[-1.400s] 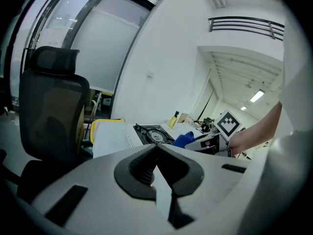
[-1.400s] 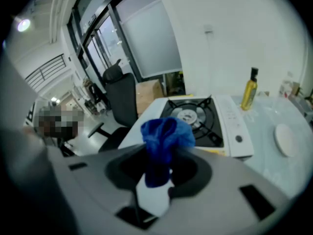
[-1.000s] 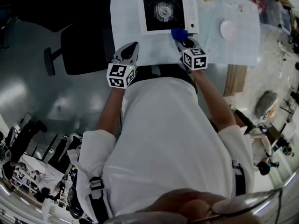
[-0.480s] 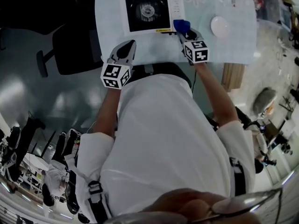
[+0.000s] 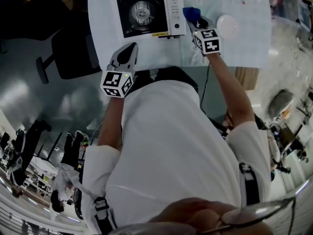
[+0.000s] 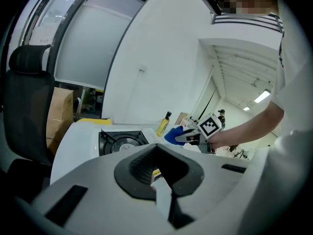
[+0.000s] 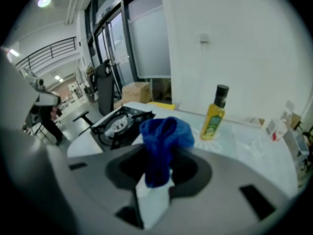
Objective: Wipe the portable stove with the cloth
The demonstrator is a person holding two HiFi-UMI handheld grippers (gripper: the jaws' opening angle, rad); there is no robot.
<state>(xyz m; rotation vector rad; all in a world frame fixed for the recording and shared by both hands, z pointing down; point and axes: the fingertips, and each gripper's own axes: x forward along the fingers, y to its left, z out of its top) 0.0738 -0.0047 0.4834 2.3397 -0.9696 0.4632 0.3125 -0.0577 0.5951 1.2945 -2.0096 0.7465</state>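
The right gripper (image 5: 196,22) is clamped on the blue cloth (image 5: 190,12), just beside the right side of the stove (image 5: 146,12), which stands toward the table's (image 5: 244,48) far edge. I think the wipe must go leftward. The left gripper (image 5: 128,50), jaws together and empty, hovers at the near edge.

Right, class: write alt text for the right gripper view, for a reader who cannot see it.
The right gripper holds a bunched blue cloth between its jaws. A portable stove with a black burner sits ahead to the left, and a yellow bottle with a dark cap stands to the right.
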